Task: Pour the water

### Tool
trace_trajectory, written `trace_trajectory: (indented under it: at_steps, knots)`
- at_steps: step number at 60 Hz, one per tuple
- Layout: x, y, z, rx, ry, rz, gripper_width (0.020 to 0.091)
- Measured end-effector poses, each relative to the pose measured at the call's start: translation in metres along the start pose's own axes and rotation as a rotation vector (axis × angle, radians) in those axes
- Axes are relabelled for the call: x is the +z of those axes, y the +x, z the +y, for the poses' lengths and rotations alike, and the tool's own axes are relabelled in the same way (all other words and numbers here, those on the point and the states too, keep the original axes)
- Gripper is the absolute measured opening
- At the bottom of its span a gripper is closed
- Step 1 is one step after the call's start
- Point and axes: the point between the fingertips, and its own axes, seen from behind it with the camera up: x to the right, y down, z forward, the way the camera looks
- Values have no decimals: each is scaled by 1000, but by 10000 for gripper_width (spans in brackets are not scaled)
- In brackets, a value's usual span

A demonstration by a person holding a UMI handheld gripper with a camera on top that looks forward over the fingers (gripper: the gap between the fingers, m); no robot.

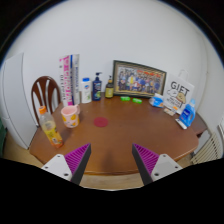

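**Inspector:** While the tool (112, 160) hangs above the near edge of the surface (125, 130), its two fingers stand well apart with nothing between them; the purple pads (78, 156) face each other across an open gap. Where is the task's vessel?

**Assistant:** A clear bottle with an orange cap (47, 126) stands at the left edge of the surface, ahead of the left finger and off to its side. Just behind it, a little further in, sits a pink cup (70, 114). The two are near each other but apart.

**Inspector:** What lies between the tool and those two?

**Assistant:** Bare wood only. A small dark red disc (101, 122) lies near the middle of the surface, beyond the fingers and to the right of the cup.

**Inspector:** And along the far edge?

**Assistant:** A tall pink-and-white book or box (70, 76) stands upright at the far left corner, then a white bottle (85, 92) and a dark blue bottle (97, 87), just beside each other. A framed picture (139, 78) leans against the wall, with small green lids (131, 99) at its foot. Toward the right corner stands a white gift box (177, 96) with a blue item (186, 116) before it; what that item is cannot be told. A wooden chair (43, 93) stands beyond the left edge.
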Motion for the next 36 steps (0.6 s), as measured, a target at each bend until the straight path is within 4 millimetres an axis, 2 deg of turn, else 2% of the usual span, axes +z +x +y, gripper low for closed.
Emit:
trace_trajectory:
  at_steps: [12, 19, 26, 31, 33, 36]
  knots:
    - [10, -145, 11, -29, 26, -184, 856]
    - [31, -215, 15, -40, 48, -266, 857]
    - [67, -258, 5, -37, 105, -278, 856]
    - [96, -275, -2, -12, 133, -266, 837]
    - [107, -279, -4, 2, 141, -261, 812]
    - [121, -282, -6, 21, 148, -246, 731]
